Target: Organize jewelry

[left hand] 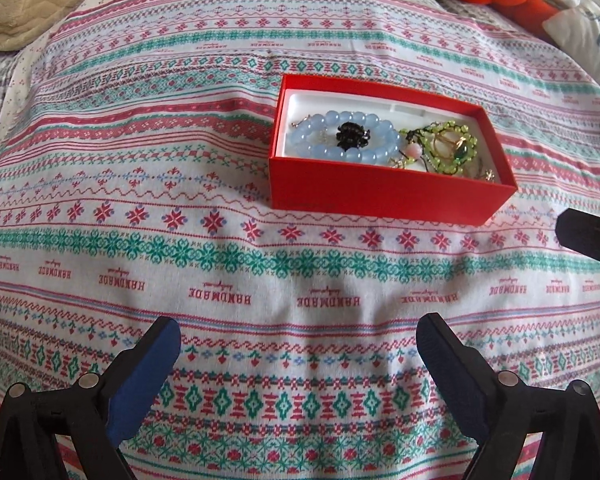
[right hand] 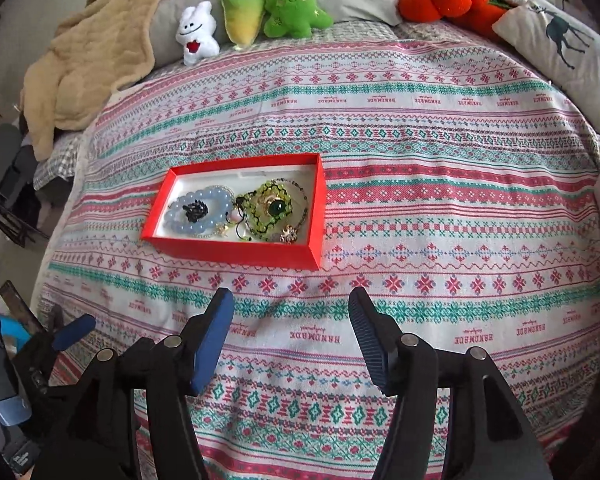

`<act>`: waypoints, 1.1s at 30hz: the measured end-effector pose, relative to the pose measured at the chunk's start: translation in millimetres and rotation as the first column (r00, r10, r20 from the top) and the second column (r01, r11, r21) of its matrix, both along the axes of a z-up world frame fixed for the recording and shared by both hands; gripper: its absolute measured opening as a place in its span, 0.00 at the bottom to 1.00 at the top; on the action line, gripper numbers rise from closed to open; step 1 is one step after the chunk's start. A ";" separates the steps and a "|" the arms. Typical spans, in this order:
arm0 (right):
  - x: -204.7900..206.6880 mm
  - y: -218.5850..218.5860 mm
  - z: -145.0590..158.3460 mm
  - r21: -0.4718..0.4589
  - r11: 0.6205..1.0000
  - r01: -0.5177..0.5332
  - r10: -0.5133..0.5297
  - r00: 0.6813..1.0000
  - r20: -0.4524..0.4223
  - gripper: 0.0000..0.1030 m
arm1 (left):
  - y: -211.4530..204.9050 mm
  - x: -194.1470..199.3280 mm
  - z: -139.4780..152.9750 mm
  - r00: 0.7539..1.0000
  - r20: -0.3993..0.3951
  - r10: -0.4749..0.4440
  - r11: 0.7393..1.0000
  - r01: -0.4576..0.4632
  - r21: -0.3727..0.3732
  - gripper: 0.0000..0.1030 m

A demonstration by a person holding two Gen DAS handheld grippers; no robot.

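On a bed spread with a patterned cloth [right hand: 420,216], I hold both grippers above bare fabric, short of the red box [right hand: 236,252] that carries the jewelry. The left gripper [left hand: 298,344] stands with its jaws spread wide and nothing between them; the right gripper [right hand: 290,320] is parted less widely, and it too is empty. Everything I can see of the jewelry already lies inside the box on its white liner: a blue bead bracelet [left hand: 346,156] at the left end with a small black piece [left hand: 354,136] resting in its ring, a green beaded piece [left hand: 446,148] with a gold ring tangled near it at the right end, and some small gold bits toward the near right corner (too fine for me to tell apart). From the left wrist view the box sits ahead and to the right of the jaws, well apart from them; from the right wrist view it sits ahead and to the left, nearer but not touching. No loose piece shows on the cloth, so I judge the sorting close to done, or done. If a piece needs shifting, my advice to myself is to come down from above over the open top, keep the fingers clear of the red walls so the light box does not slide on the soft cloth, and pinch a single strand, not the heap, since the green beads and the chains look ready to snag one another.
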State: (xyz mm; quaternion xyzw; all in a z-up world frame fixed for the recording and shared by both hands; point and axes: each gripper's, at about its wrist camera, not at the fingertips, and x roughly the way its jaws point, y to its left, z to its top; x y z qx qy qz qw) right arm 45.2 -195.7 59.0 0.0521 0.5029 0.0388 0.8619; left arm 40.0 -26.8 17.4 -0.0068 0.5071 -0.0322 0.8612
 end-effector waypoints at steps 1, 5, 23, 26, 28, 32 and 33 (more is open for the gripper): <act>-5.6 0.4 0.1 -0.013 1.000 0.000 0.000 1.000 -0.002 0.70 | -2.4 -2.7 -0.7 1.000 -0.005 0.001 1.000 -0.001 0.025 0.99; -28.5 4.0 5.6 -0.078 0.997 0.004 -0.004 1.000 -0.001 0.88 | -7.6 -13.2 0.1 1.000 -0.004 0.000 0.998 0.000 0.070 0.99; -38.6 13.4 -3.6 -0.205 0.978 0.030 -0.037 0.999 -0.031 0.97 | -3.6 -18.7 6.6 1.000 -0.001 0.011 0.999 -0.011 0.049 0.99; -38.8 15.3 -4.3 -0.203 0.979 0.027 -0.035 0.999 -0.035 0.97 | -2.3 -18.5 7.1 1.000 0.000 0.012 0.999 -0.012 0.047 0.99; -39.4 16.5 -5.2 -0.206 0.978 0.024 -0.033 0.999 -0.036 0.97 | -1.8 -18.4 7.2 1.000 0.000 0.011 0.999 -0.011 0.046 0.99; -40.3 16.5 -7.6 -0.211 0.977 0.023 -0.033 0.999 -0.043 0.97 | -2.1 -18.5 7.2 1.000 0.000 0.012 0.999 -0.012 0.048 0.99; -40.5 16.2 -7.9 -0.211 0.977 0.024 -0.034 0.998 -0.044 0.97 | -2.2 -18.2 7.5 1.000 0.001 0.012 0.999 -0.012 0.048 0.99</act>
